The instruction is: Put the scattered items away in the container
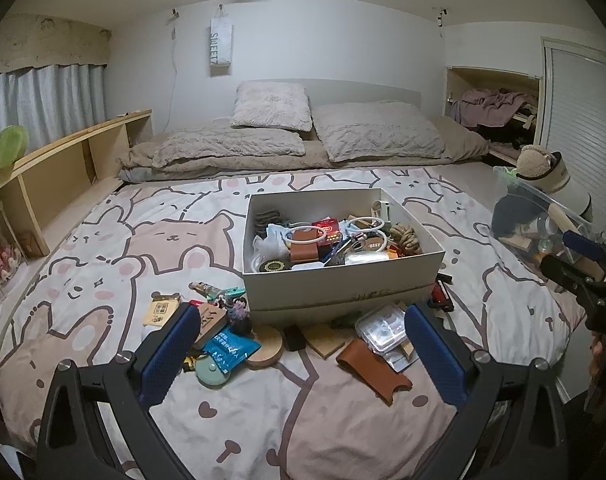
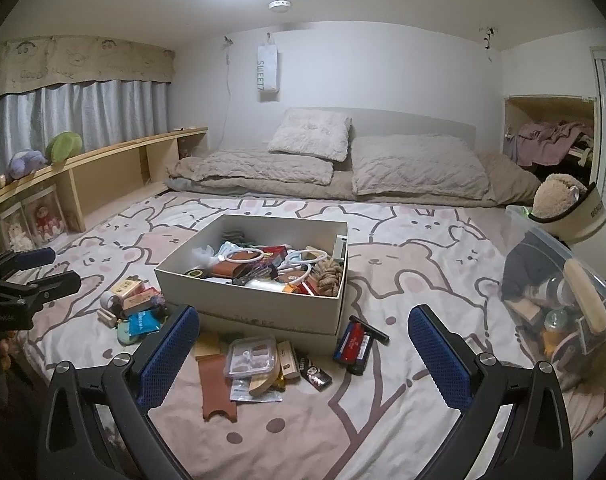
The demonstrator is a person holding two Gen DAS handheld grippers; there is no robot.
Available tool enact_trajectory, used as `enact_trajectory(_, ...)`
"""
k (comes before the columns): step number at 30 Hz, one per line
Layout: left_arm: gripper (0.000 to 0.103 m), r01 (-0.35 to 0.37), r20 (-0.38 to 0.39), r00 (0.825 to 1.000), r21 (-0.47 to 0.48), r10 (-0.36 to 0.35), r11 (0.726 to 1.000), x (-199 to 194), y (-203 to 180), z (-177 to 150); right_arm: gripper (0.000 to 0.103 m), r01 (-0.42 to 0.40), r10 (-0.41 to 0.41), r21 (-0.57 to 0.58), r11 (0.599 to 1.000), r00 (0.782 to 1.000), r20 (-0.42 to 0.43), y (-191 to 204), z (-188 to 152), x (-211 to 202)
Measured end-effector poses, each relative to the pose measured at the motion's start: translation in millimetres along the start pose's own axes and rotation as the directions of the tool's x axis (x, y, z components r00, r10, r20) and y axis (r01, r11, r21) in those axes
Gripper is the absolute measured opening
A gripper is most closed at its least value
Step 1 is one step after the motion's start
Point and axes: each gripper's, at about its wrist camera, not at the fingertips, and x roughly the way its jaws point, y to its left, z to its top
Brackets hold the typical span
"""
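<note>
On my far left a wooden shelf (image 2: pixel 115 160) runs along the curtained window, and the bed's bear-print cover (image 1: pixel 103 248) spreads out under both my tools. My left gripper (image 1: pixel 303 344) hangs wide open over the near clutter with nothing between its blue pads; beneath it I see a yellow card (image 1: pixel 161 309), a blue packet (image 1: pixel 230 347), a round wooden coaster (image 1: pixel 267 347) and, further right, a brown leather sleeve (image 1: pixel 373 368) beside a clear plastic case (image 1: pixel 383 328). Behind these the white cardboard box (image 1: pixel 339 292) sits in the middle of the cover, already heaped with small things, among them white rings (image 1: pixel 305 236) and a coil of rope (image 1: pixel 405 238). From the right wrist view, my right gripper (image 2: pixel 303 344) is likewise spread wide and holds nothing, poised above the scatter in front of the box: the brown sleeve, the clear case, a red and blue box (image 2: pixel 355 344) and a black marker (image 2: pixel 369 327) lying just off the box's near right corner. At the far right a clear storage bin (image 2: pixel 559 292) stands near the bed's edge, with a plush toy (image 2: pixel 559 196) behind it.
</note>
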Motion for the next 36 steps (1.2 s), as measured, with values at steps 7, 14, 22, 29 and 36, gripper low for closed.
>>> enact_trajectory(7,0.103,0.004,-0.004,1.0,-0.007,-0.004,1.0,1,1,-7,0.103,0.004,-0.004,0.009,1.0,1.0,-0.007,-2,-7,0)
enact_trajectory(14,0.103,0.001,-0.012,1.0,-0.009,-0.001,1.0,3,0,-11,0.103,-0.004,0.004,0.007,1.0,1.0,-0.009,-1,-12,0)
enact_trajectory(22,0.103,0.002,-0.014,1.0,-0.012,-0.002,1.0,4,0,-12,0.103,-0.006,0.005,-0.011,1.0,1.0,-0.018,4,-17,1)
enact_trajectory(29,0.103,0.003,-0.014,1.0,-0.016,-0.003,1.0,5,-1,-14,0.103,-0.01,0.01,-0.007,1.0,1.0,-0.017,3,-16,0)
enact_trajectory(36,0.103,-0.002,-0.01,1.0,-0.023,0.001,1.0,4,-1,-17,0.103,-0.012,0.012,-0.004,1.0,1.0,-0.017,3,-16,-1)
